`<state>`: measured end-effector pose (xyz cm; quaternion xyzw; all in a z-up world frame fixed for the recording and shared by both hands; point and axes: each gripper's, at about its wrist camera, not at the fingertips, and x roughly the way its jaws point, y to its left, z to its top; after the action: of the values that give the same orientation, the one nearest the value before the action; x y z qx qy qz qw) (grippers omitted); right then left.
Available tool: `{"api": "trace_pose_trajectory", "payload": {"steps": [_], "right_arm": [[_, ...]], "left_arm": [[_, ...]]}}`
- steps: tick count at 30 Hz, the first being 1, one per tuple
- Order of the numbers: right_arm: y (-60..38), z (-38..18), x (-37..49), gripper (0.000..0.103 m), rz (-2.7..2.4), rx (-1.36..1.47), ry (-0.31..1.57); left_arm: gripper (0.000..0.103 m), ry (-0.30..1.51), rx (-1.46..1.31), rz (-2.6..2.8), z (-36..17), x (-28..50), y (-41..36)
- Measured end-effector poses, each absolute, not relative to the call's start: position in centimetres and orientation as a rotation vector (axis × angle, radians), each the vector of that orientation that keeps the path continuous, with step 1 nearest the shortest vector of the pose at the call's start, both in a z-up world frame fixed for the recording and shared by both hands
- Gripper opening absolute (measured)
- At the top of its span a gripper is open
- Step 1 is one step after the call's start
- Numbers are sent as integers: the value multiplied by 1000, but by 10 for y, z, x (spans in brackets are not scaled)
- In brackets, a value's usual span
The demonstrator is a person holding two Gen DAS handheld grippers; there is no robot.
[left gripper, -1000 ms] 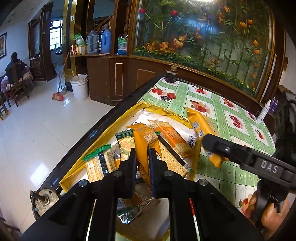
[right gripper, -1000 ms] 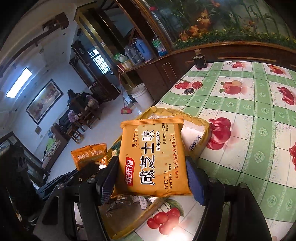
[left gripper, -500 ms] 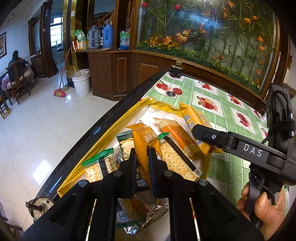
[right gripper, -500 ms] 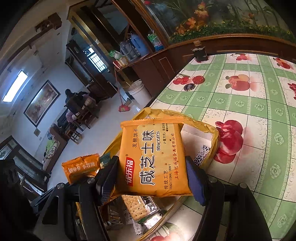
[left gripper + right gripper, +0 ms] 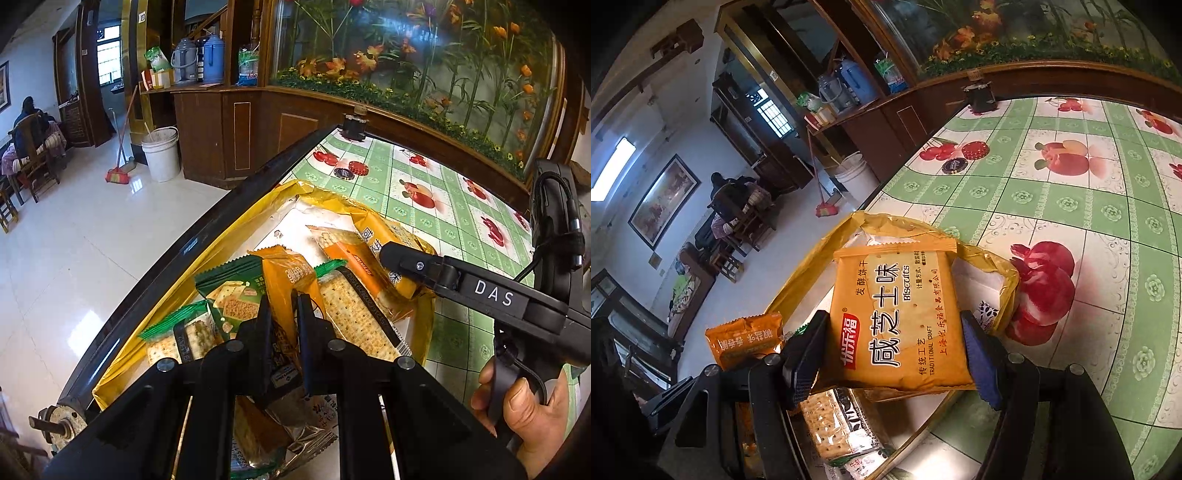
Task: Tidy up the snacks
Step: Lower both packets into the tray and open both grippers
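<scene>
A yellow bag-lined tray point(image 5: 236, 236) at the table's left edge holds several cracker packets. My left gripper point(image 5: 283, 306) is shut on a small orange snack packet point(image 5: 284, 273), held upright over the green cracker packets point(image 5: 229, 299) in the tray. That packet point(image 5: 746, 341) also shows at the lower left of the right wrist view. My right gripper point(image 5: 892, 354) is shut on a flat orange biscuit packet point(image 5: 897, 317) with printed lettering, held by its two sides above the tray's right rim point(image 5: 1008, 273). In the left wrist view this packet point(image 5: 384, 243) hangs over the tray's right part.
The table has a green-checked cloth with fruit prints point(image 5: 1052, 206). A small dark pot point(image 5: 354, 127) and two bottle caps point(image 5: 351, 170) sit near its far corner. A hand point(image 5: 524, 410) holds the right gripper's handle. Beyond the table edge are shiny floor, a white bucket point(image 5: 161, 153) and a broom.
Both grippers have sunk toward the tray with their packets. The right gripper's biscuit packet has moved left over the tray's right part. Neither grip changed.
</scene>
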<state>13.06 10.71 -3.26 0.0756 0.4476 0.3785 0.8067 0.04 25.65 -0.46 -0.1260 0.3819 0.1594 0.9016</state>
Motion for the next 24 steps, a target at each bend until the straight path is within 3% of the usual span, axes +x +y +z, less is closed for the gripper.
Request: {"api": "trace_pose_trajectory", "payload": {"steps": [24], "right_arm": [[139, -43, 140, 71, 808, 63, 945]], "left_arm": [[11, 809, -257, 343, -10, 11, 261]]}}
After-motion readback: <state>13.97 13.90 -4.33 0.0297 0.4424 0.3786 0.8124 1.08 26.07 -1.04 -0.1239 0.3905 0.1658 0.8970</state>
